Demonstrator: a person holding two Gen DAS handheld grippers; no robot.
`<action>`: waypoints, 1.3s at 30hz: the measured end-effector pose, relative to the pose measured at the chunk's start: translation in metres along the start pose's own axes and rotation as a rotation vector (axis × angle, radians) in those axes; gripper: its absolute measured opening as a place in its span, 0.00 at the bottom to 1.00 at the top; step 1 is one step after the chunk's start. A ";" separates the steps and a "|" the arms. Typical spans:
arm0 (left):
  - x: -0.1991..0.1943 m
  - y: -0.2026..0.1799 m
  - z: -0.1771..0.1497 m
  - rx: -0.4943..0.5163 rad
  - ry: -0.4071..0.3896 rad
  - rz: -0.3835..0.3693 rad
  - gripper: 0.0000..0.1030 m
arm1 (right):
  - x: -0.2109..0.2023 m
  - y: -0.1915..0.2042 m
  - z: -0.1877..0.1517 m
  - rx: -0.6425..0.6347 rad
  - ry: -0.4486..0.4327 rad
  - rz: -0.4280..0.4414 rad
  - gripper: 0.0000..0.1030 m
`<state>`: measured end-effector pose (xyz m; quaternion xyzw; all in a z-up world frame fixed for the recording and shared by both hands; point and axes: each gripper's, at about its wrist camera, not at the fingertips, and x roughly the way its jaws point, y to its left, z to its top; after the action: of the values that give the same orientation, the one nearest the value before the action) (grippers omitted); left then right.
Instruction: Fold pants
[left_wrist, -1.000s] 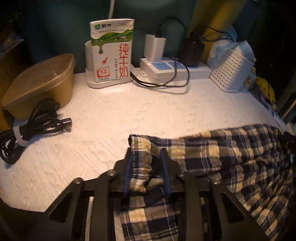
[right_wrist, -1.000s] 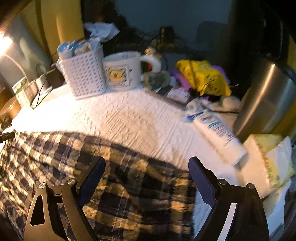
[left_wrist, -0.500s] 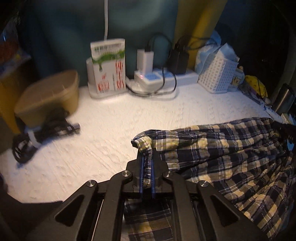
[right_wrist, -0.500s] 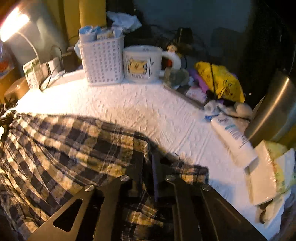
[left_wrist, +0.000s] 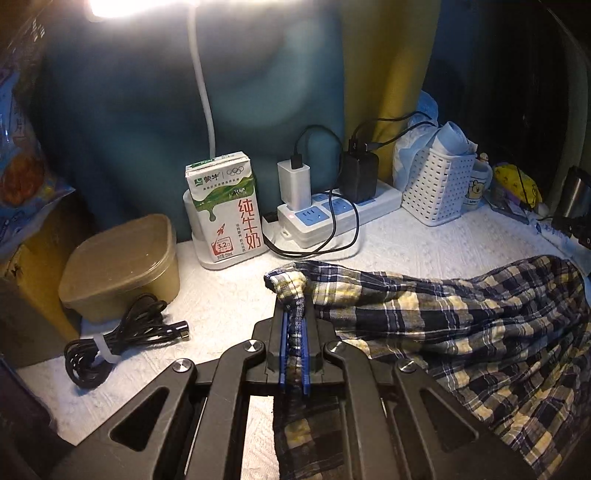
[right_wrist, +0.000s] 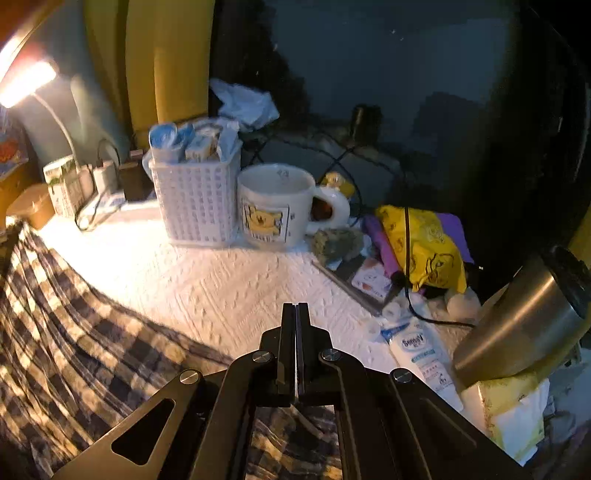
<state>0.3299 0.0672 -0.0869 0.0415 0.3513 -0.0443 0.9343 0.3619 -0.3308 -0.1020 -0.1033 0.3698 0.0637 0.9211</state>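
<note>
The plaid pants (left_wrist: 461, 325), navy, yellow and white, hang stretched above the white textured table (left_wrist: 229, 295). My left gripper (left_wrist: 294, 314) is shut on a bunched corner of the pants and holds it raised. In the right wrist view the pants (right_wrist: 74, 350) spread to the left and pass under my right gripper (right_wrist: 295, 314). Its jaws are pressed together with cloth hanging below them; the pinched edge itself is hidden.
At the back stand a milk carton (left_wrist: 225, 206), a power strip with chargers (left_wrist: 332, 214), a white basket (right_wrist: 195, 203), a mug (right_wrist: 277, 206) and a brown lidded tub (left_wrist: 122, 266). A coiled cable (left_wrist: 122, 336) lies left. A steel flask (right_wrist: 524, 321) and tube (right_wrist: 421, 350) lie right.
Both grippers closed on the pants' edge and lifted it off the table. The cloth now hangs stretched between them.
</note>
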 end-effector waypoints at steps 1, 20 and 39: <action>-0.001 0.001 -0.002 -0.003 0.002 0.000 0.04 | 0.001 -0.003 -0.006 0.014 0.013 0.008 0.00; -0.032 0.005 -0.026 -0.051 -0.041 0.028 0.04 | 0.017 -0.006 -0.072 0.037 0.114 0.070 0.27; 0.025 0.035 0.054 -0.014 -0.152 0.195 0.04 | 0.033 0.002 0.064 0.019 -0.172 -0.024 0.26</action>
<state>0.3882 0.0951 -0.0613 0.0654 0.2738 0.0463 0.9584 0.4276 -0.3123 -0.0804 -0.0932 0.2887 0.0577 0.9511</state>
